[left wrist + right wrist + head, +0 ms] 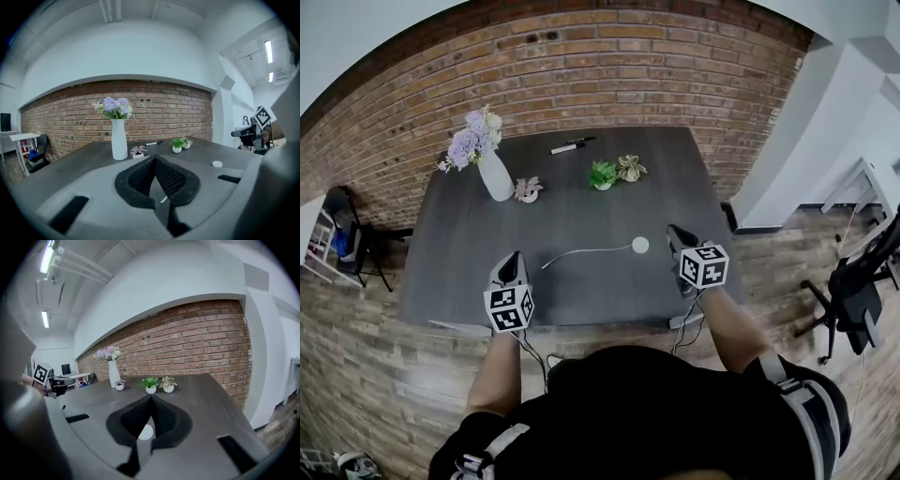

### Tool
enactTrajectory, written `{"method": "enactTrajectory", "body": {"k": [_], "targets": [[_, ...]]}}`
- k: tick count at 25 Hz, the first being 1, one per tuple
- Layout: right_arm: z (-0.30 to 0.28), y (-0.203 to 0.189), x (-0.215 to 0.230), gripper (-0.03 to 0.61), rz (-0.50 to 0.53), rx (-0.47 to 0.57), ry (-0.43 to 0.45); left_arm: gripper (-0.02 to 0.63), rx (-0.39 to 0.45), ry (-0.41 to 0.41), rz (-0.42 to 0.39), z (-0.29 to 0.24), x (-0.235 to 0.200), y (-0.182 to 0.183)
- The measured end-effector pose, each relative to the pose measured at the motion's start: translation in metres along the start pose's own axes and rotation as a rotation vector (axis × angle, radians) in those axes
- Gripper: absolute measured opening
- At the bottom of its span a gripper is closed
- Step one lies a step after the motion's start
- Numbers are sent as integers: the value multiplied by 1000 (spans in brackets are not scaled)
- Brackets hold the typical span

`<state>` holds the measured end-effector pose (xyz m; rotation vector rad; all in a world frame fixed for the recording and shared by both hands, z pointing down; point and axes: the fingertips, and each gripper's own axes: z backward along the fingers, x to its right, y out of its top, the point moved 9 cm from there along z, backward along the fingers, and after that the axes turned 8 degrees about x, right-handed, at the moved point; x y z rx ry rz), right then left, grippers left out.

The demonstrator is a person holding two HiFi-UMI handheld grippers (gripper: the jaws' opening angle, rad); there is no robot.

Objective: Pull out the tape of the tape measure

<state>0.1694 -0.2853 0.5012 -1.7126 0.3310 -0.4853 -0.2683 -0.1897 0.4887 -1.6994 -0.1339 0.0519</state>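
Both claws are pressed together and hold nothing. The right claw point(676, 231) has its jaws meeting at the tips in the right gripper view, and the left claw point(512, 259) looks the same in the left gripper view.

They hover over the near edge of the dark grey rectangular table point(459, 234). At the far side of the table stand a tall white vase of lilac flowers point(496, 175) and two small potted plants in white pots point(615, 172).

The small round white tape measure case point(640, 245) lies on the table just to the left of the right claw's tips, close but apart. It shows as a pale disc below those closed jaws in the right gripper view.

A thin white tape point(586, 251) already runs out of the case. Its long axis crosses the table leftward and slightly nearer, and it ends just ahead and right of the left claw.

I judge the right claw is nearer the case and the left claw nearer the free end, so pulling further would mean opening each claw over its own end.
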Motion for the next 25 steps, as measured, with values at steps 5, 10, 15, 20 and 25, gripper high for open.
{"method": "enactTrajectory", "body": {"k": [5,10,15,20,25], "targets": [[9,-2,7,-5,-9,-3,-38,9,8,-14,21,2,7,1],[12,-3,11,-5,-22,-10,-43,9,9,-12,19,3,9,2],[11,-8,15,-5,-37,-22,-44,9,8,-6,21,3,7,2],[6,-9,14,-5,-43,-26,-37,9,17,-15,18,2,5,6],[6,-12,15,-5,-55,-29,-28,9,16,-18,15,2,7,5]]}}
